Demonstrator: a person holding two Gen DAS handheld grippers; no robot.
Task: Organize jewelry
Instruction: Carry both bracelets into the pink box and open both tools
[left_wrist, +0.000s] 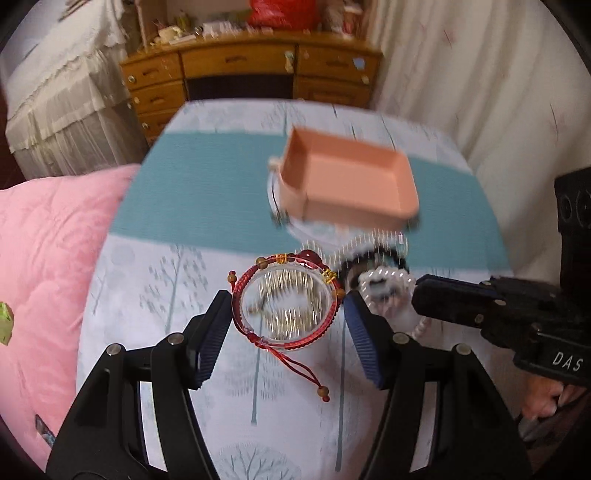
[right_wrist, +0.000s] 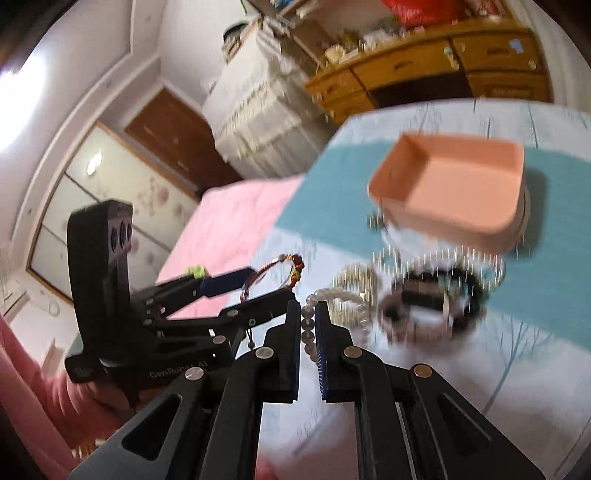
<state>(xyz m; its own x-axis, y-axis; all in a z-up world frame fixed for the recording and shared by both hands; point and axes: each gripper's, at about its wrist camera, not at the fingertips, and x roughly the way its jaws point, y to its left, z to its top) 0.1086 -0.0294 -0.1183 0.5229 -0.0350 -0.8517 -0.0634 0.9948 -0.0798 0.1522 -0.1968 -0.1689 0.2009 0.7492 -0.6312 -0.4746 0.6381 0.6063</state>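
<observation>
Between right hand-held gripper (right_wrist: 307, 325) pads, pearl strand (right_wrist: 307, 328) seemingly runs lengthwise.

Two black hand-held grippers, blue-padded fingers.

Left gripper (left_wrist: 286, 314): matte black linkage arms with silver pivot screws, ribbed dark-blue pads (left_wrist: 364, 339) on the inner finger faces. Right gripper (right_wrist: 307, 321): same build, silver and one coppery screw, blue ribbed pads. White lettering on the bodies ("DAS" on the right one, "GenRobot AI" on the left). Upright black camera block with round lenses. Bare skin of hand (left_wrist: 546, 400) under the grip; pink sleeve (right_wrist: 22, 391).
</observation>
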